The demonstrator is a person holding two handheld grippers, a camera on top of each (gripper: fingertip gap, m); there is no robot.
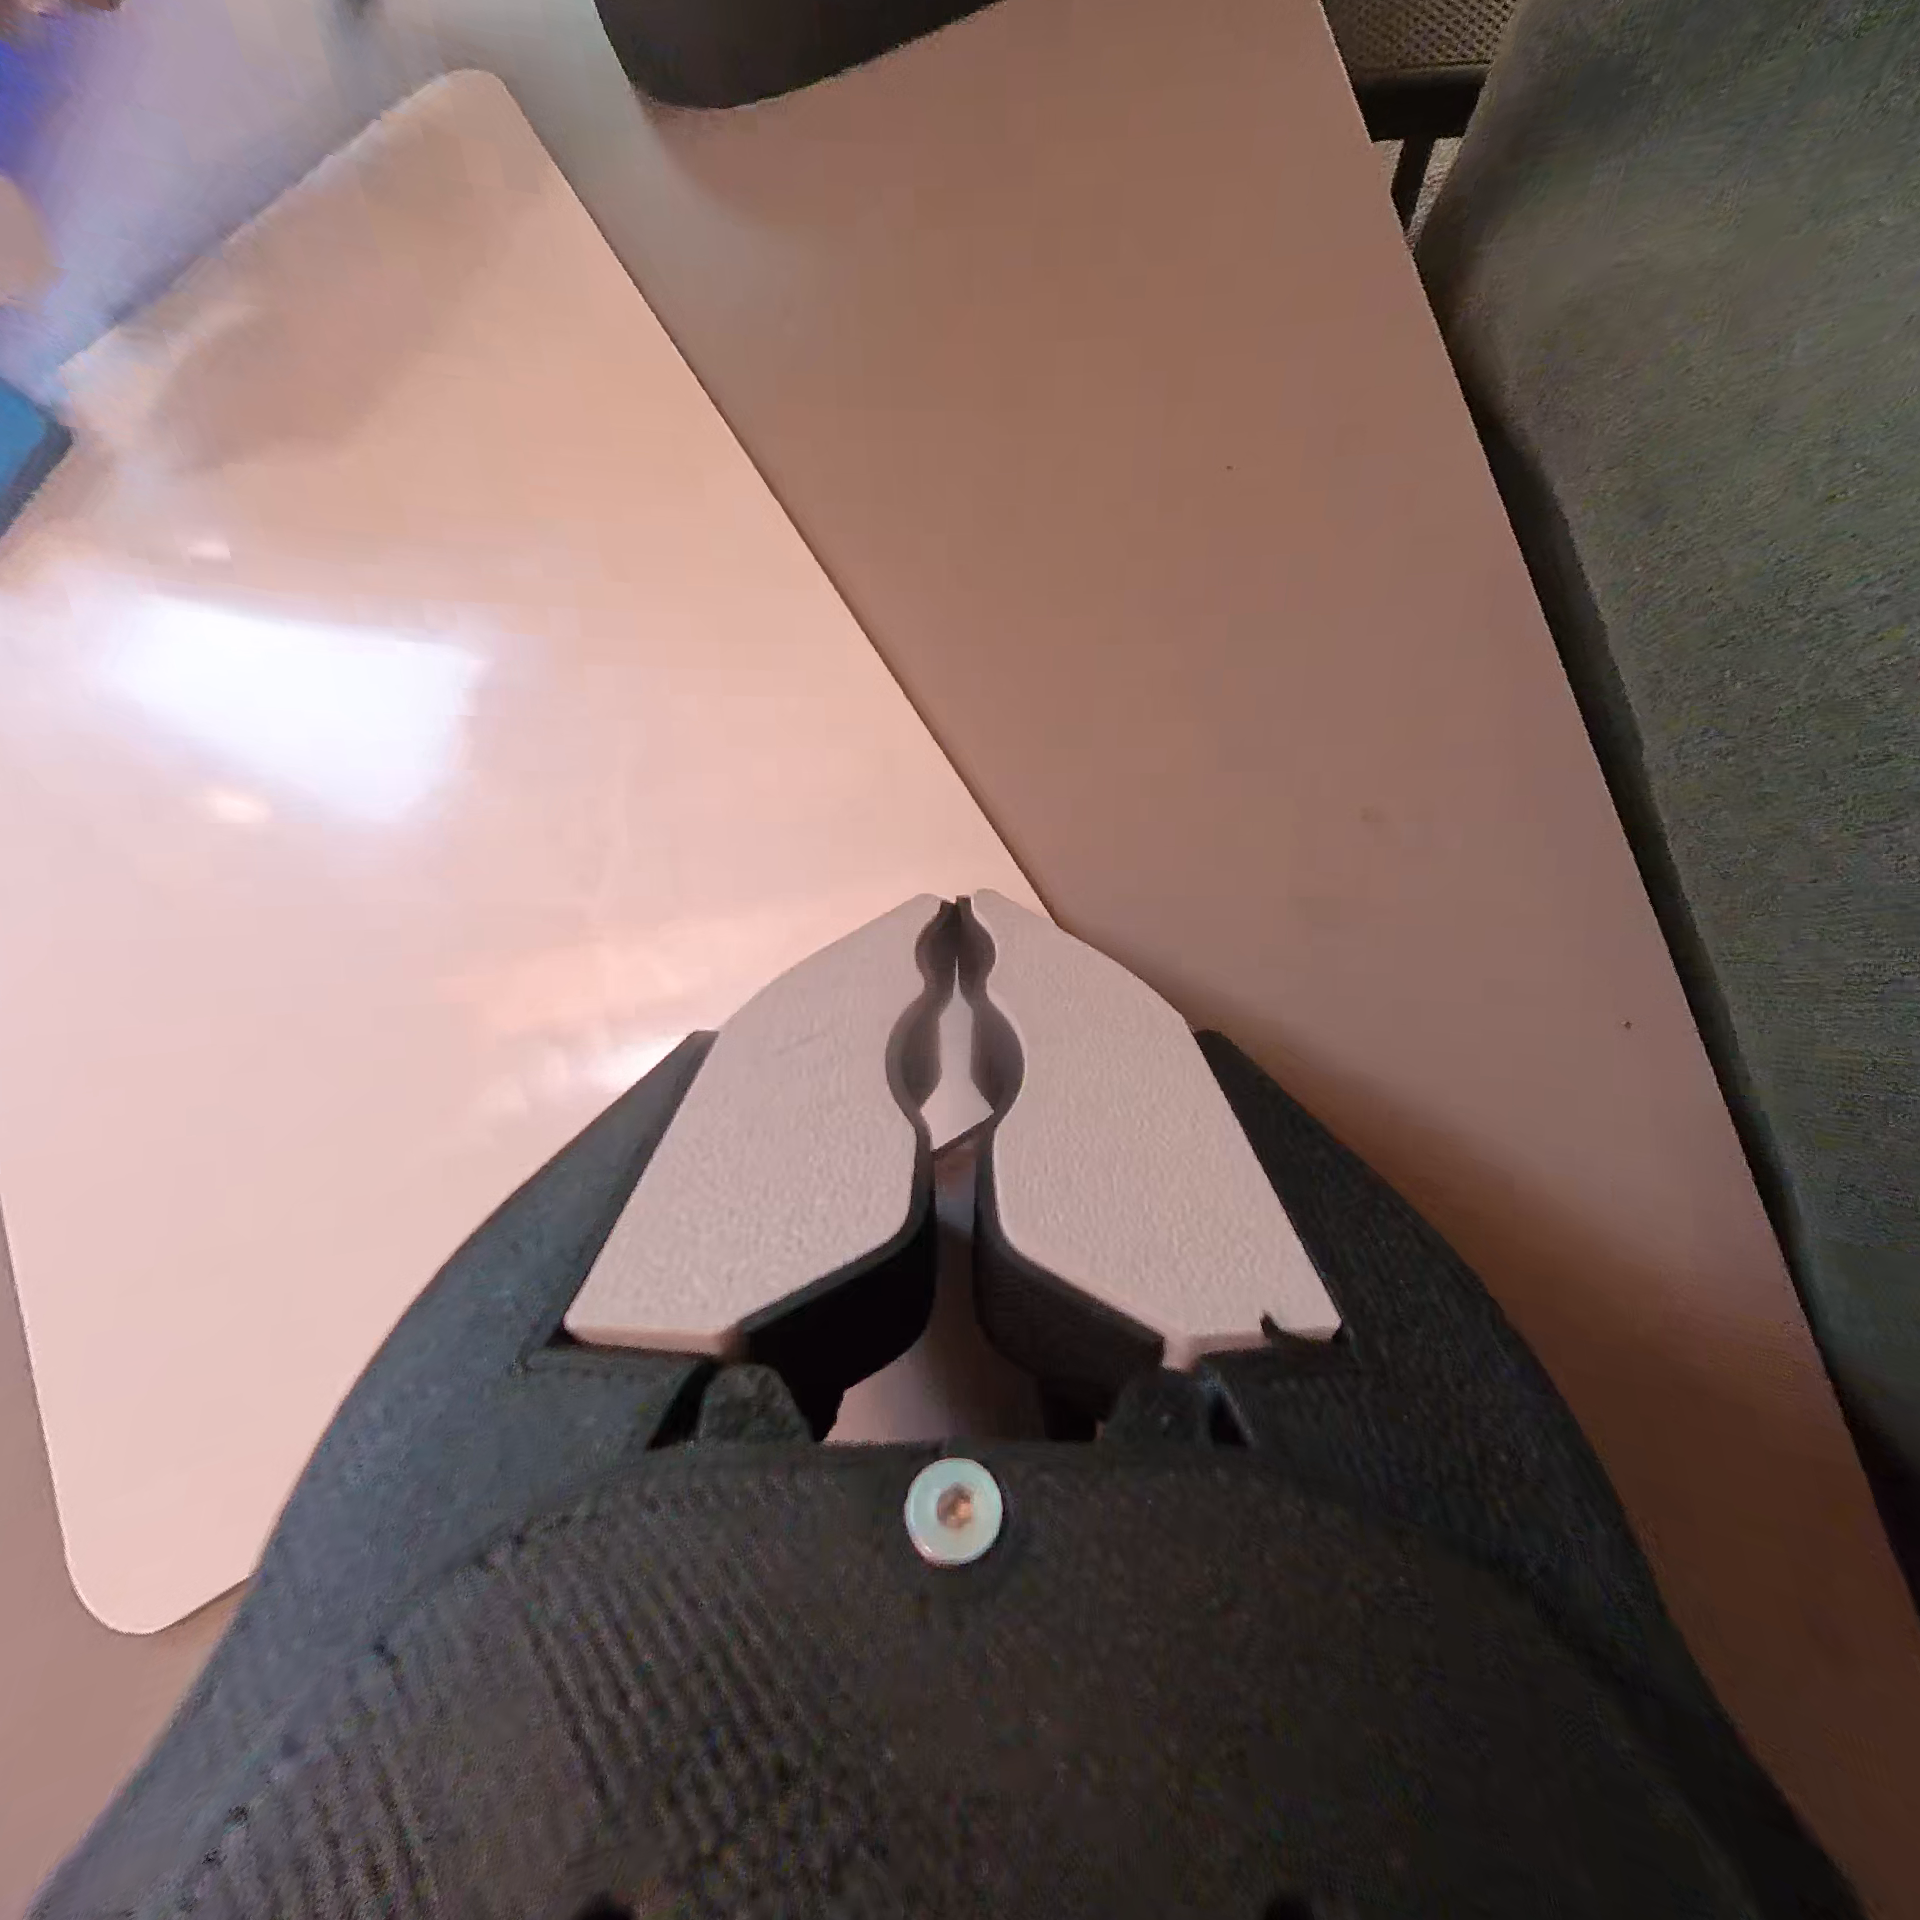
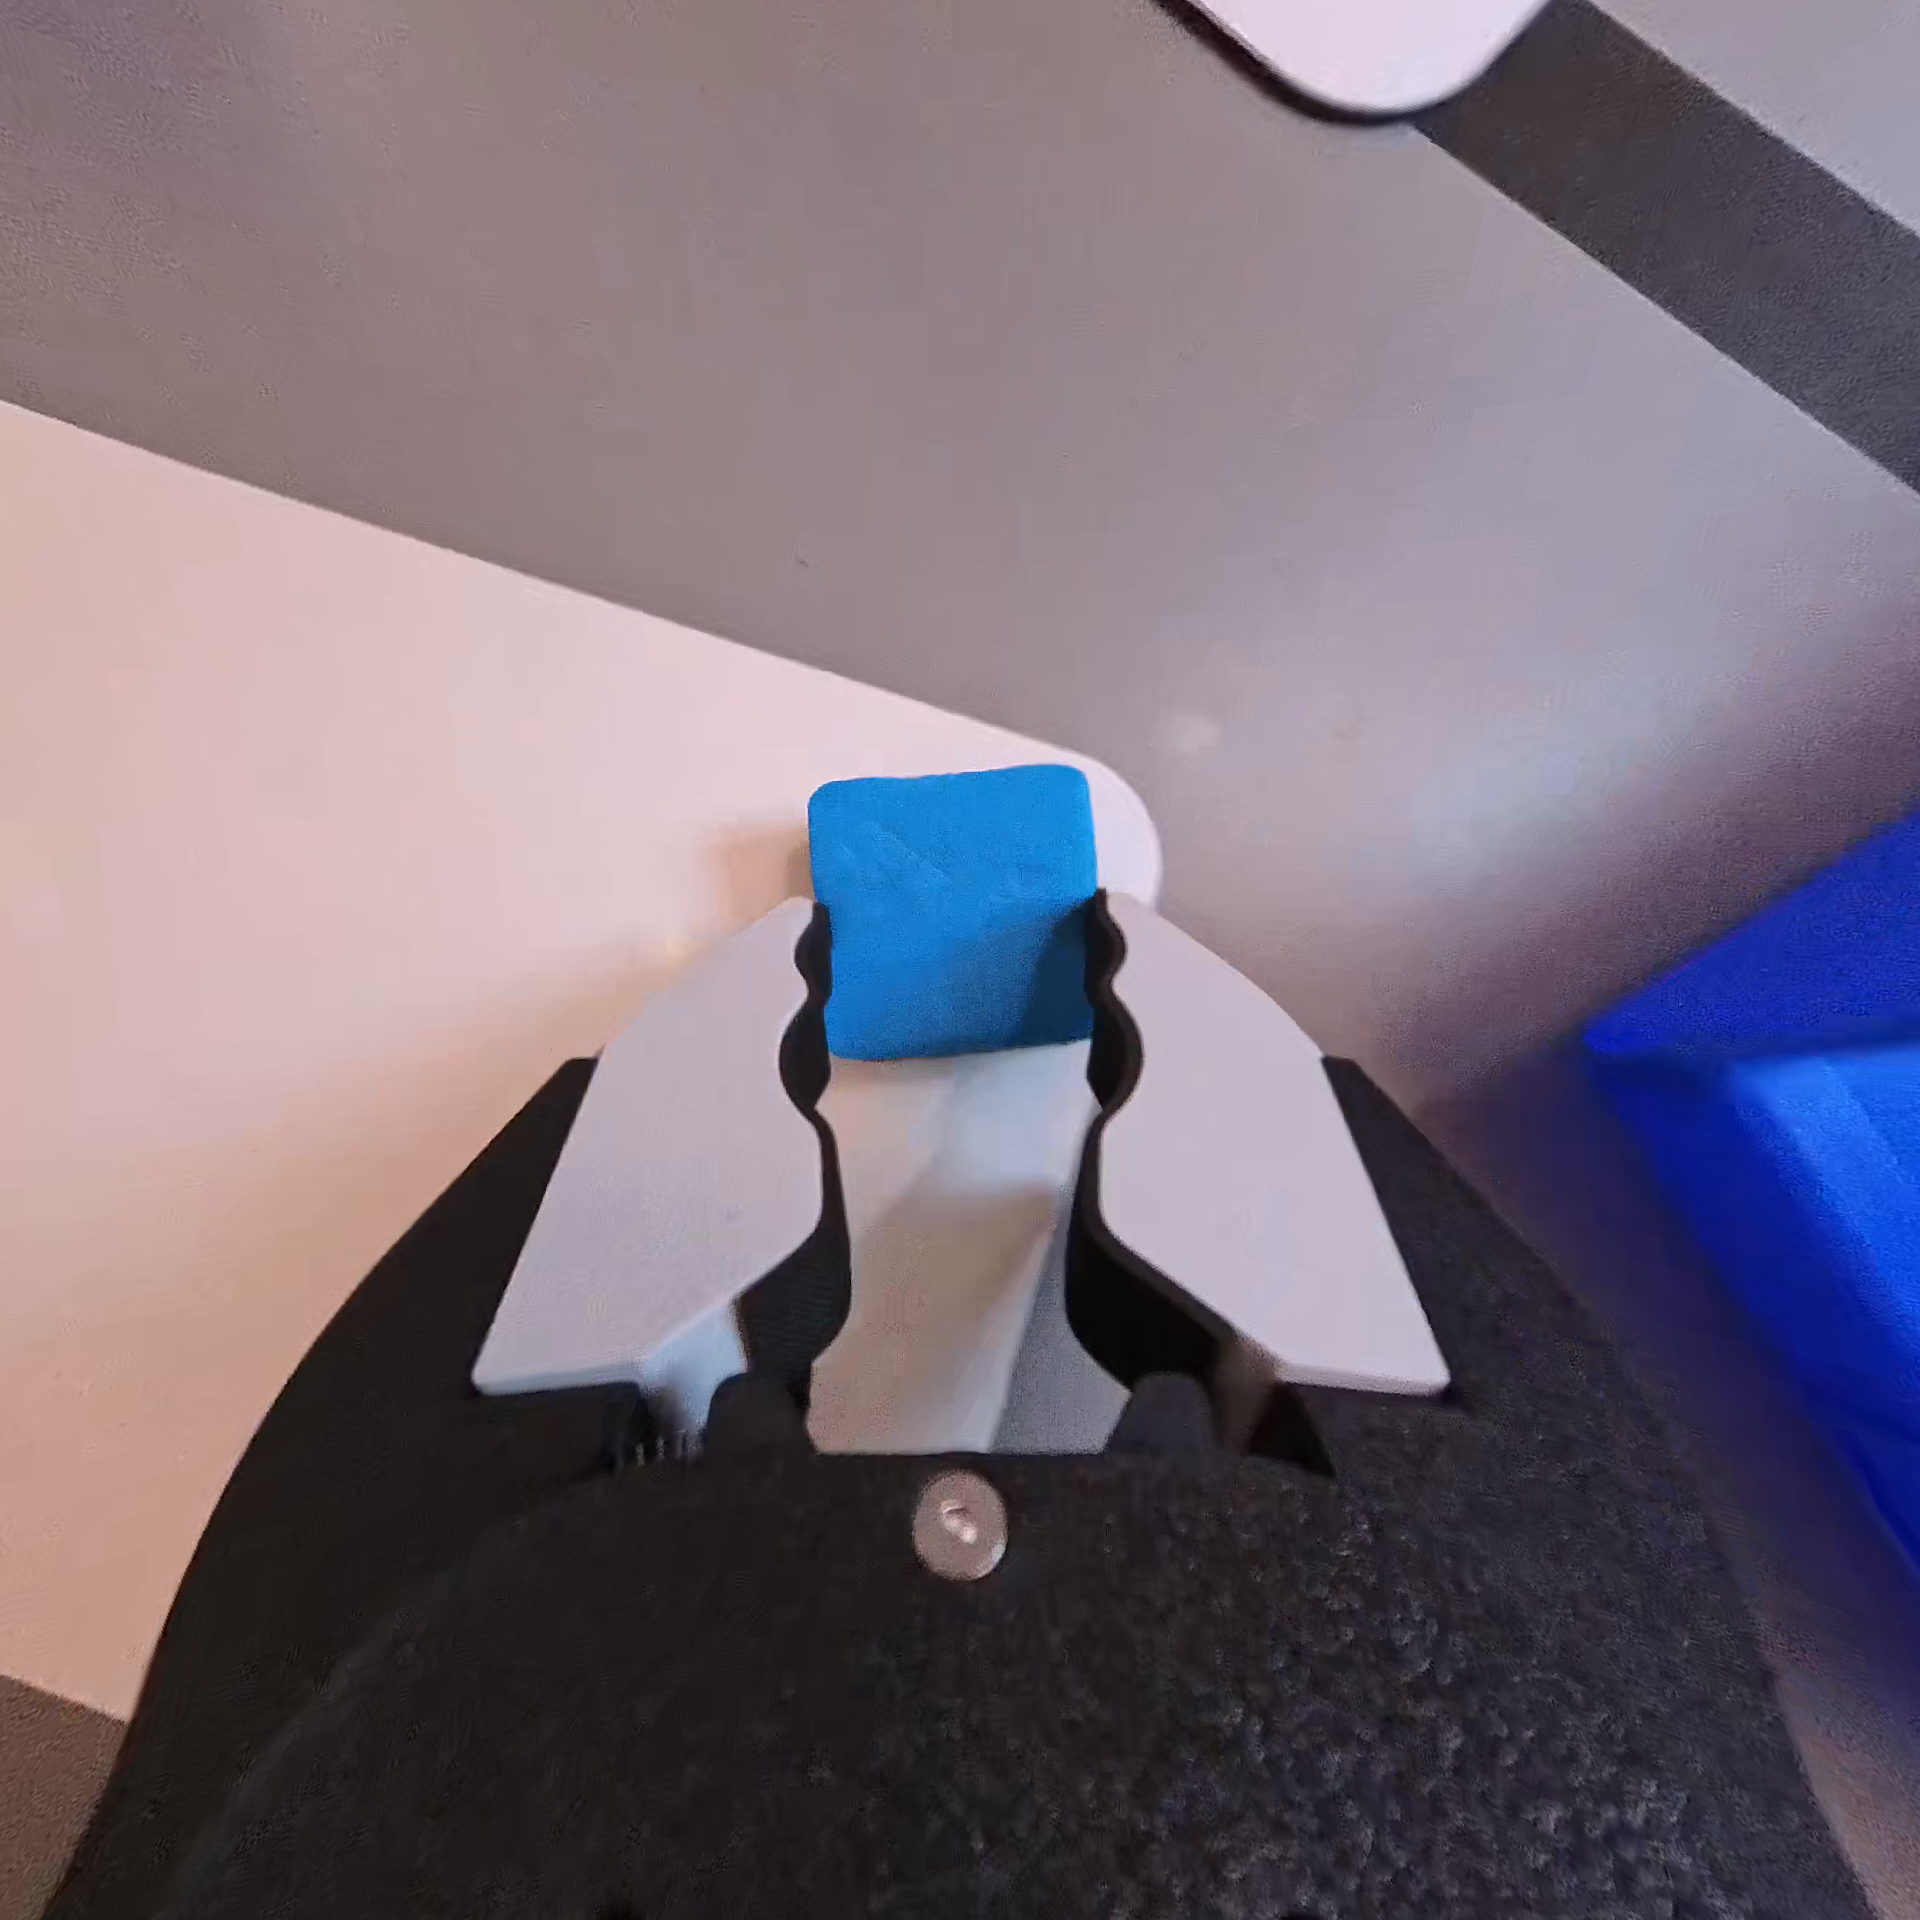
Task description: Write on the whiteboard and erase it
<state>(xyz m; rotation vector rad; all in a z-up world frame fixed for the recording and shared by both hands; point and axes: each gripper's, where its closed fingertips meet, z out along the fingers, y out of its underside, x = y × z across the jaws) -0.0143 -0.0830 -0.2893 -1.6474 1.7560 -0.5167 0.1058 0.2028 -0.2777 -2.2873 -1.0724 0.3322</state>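
Note:
The whiteboard (image 1: pixel 343 790) is a glossy white sheet with rounded corners lying flat on the table; I see no marks on the part in view. My left gripper (image 1: pixel 961 906) is shut and empty, its tips at the board's right edge. In the right wrist view my right gripper (image 2: pixel 954 914) is shut on a small blue eraser block (image 2: pixel 951 909), held over a rounded corner of the whiteboard (image 2: pixel 312 831). I cannot tell whether the eraser touches the board.
The table (image 1: pixel 1091 520) is a matte beige-grey top; its right edge drops to grey carpet (image 1: pixel 1714 727). A dark chair base (image 1: pixel 790 42) sits beyond the far edge. A blurred blue object (image 2: pixel 1766 1091) is close on the right. A teal object (image 1: pixel 26 436) lies at the left edge.

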